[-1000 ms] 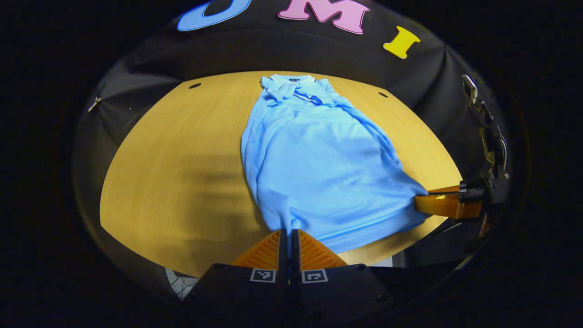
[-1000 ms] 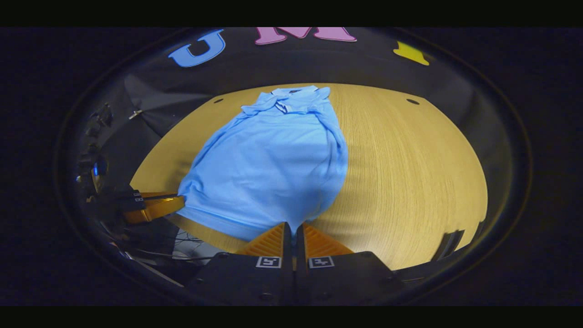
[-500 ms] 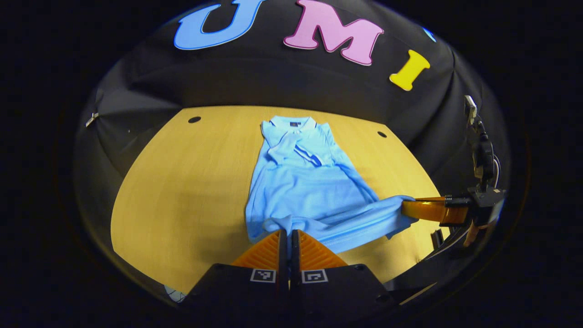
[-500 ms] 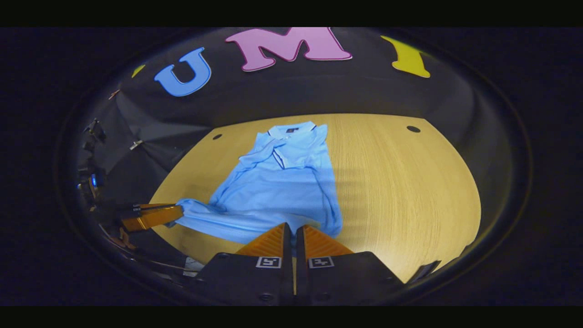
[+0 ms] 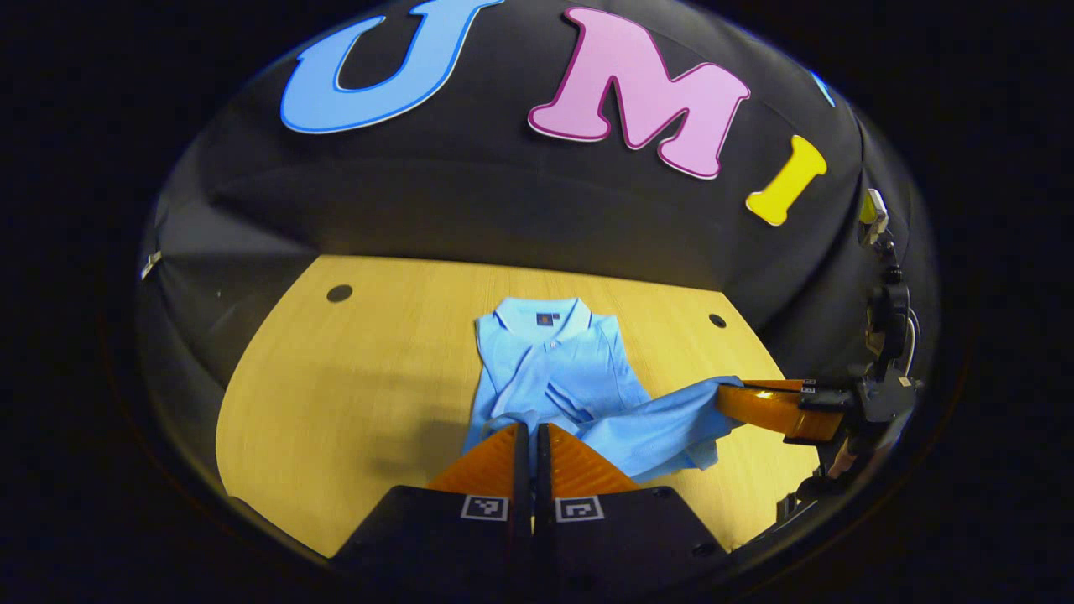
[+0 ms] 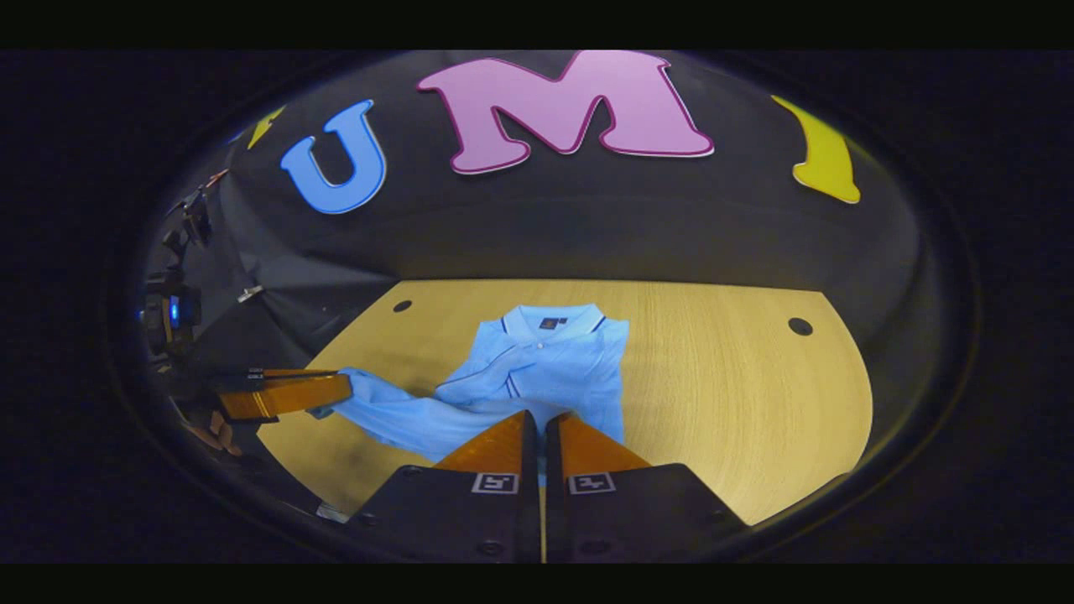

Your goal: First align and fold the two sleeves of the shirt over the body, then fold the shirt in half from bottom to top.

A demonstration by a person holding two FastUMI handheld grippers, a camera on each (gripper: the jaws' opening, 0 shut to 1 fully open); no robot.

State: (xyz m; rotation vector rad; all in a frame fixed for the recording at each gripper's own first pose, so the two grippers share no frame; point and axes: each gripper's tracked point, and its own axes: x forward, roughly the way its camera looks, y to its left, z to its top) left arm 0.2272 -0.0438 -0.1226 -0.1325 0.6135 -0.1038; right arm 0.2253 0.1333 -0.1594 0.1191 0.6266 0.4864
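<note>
A light blue polo shirt (image 5: 564,379) lies on the wooden table (image 5: 352,394), its collar (image 6: 550,320) toward the black cloth wall (image 5: 470,210) and both sleeves already folded over its body. The left tongs (image 5: 531,432) are pinched closed on one corner of the shirt's bottom hem, lifted above the body on the side away from the collar. The right tongs (image 6: 541,421) are likewise clamped on the other hem corner, so the hem hangs stretched between the two above the shirt.
</note>
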